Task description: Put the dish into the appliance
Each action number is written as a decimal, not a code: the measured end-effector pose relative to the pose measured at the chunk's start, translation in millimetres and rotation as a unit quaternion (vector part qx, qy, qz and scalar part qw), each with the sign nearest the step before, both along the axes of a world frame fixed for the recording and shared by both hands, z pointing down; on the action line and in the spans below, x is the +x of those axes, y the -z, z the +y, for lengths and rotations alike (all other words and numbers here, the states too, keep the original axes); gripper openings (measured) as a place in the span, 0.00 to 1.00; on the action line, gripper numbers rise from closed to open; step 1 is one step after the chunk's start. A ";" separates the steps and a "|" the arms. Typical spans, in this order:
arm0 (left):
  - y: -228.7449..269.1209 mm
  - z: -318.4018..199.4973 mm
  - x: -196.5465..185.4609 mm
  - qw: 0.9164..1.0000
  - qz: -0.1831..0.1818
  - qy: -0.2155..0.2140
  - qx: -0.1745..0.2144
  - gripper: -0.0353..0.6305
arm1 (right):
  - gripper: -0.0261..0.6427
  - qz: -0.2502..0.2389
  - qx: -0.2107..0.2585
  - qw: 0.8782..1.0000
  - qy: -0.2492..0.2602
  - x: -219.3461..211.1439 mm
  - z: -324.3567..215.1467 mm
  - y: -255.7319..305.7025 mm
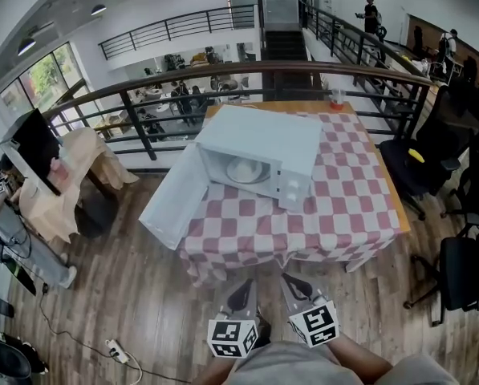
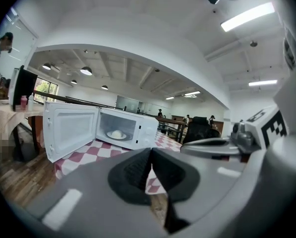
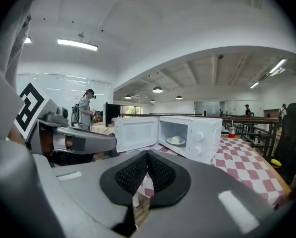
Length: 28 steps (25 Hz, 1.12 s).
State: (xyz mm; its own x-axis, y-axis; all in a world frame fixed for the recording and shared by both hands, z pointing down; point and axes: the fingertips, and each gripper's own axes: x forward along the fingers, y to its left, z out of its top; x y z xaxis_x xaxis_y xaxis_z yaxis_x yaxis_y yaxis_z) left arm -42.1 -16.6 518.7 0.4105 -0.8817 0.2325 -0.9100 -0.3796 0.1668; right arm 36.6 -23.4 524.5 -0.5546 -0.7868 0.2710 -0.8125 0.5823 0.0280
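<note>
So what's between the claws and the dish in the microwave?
Head view: bare wood floor, then checkered tablecloth up to the open microwave holding the dish. The left claw and right claw are shut, empty.

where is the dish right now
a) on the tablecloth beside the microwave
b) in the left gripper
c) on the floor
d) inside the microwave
D: the dish sits inside the microwave, seen through its opening with the door swung wide.
</note>
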 end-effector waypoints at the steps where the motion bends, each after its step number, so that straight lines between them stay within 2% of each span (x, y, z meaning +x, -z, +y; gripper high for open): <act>1: 0.6 11.2 3.7 1.000 -0.003 0.000 0.000 0.07 | 0.04 0.000 -0.001 1.000 -0.001 3.2 10.6 -1.0; 11: 13.6 105.0 13.0 1.000 -0.001 0.010 0.007 0.07 | 0.04 -0.004 -0.009 1.000 0.006 10.9 104.7 -2.4; 28: 17.8 136.9 -9.7 1.000 0.003 0.018 0.000 0.07 | 0.04 -0.002 -0.003 1.000 0.009 -10.4 132.9 1.8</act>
